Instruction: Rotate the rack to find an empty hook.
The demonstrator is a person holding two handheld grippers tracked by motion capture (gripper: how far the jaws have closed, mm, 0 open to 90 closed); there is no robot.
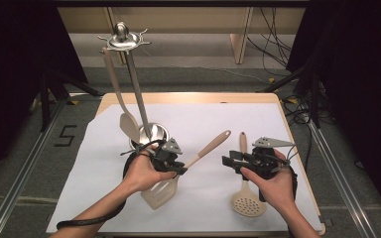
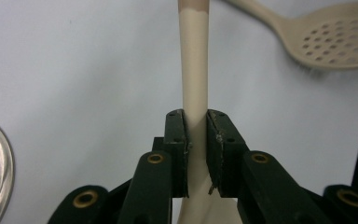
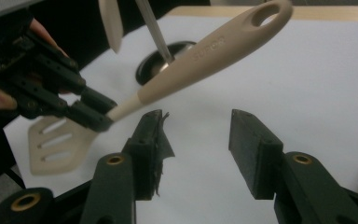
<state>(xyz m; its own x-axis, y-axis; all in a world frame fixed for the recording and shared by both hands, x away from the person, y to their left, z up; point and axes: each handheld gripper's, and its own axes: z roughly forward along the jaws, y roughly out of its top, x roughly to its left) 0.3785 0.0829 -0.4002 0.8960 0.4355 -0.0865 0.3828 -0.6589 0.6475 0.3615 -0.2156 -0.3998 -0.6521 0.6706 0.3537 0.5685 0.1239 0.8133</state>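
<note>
Beige slotted spatula (image 1: 162, 191) sits low centre of the high view, its handle clamped in the left gripper (image 1: 178, 166) jaws; right gripper (image 1: 226, 162) jaws gape apart, empty, above the white tabletop (image 1: 258, 124).

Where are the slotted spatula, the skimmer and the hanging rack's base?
slotted spatula (image 1: 159, 192): high view, on its slotted blade, below the left hand.
skimmer (image 1: 248, 204): high view, on its perforated head, lying on the white sheet.
rack base (image 1: 158, 132): high view, on the shiny round foot of the stand.
</note>
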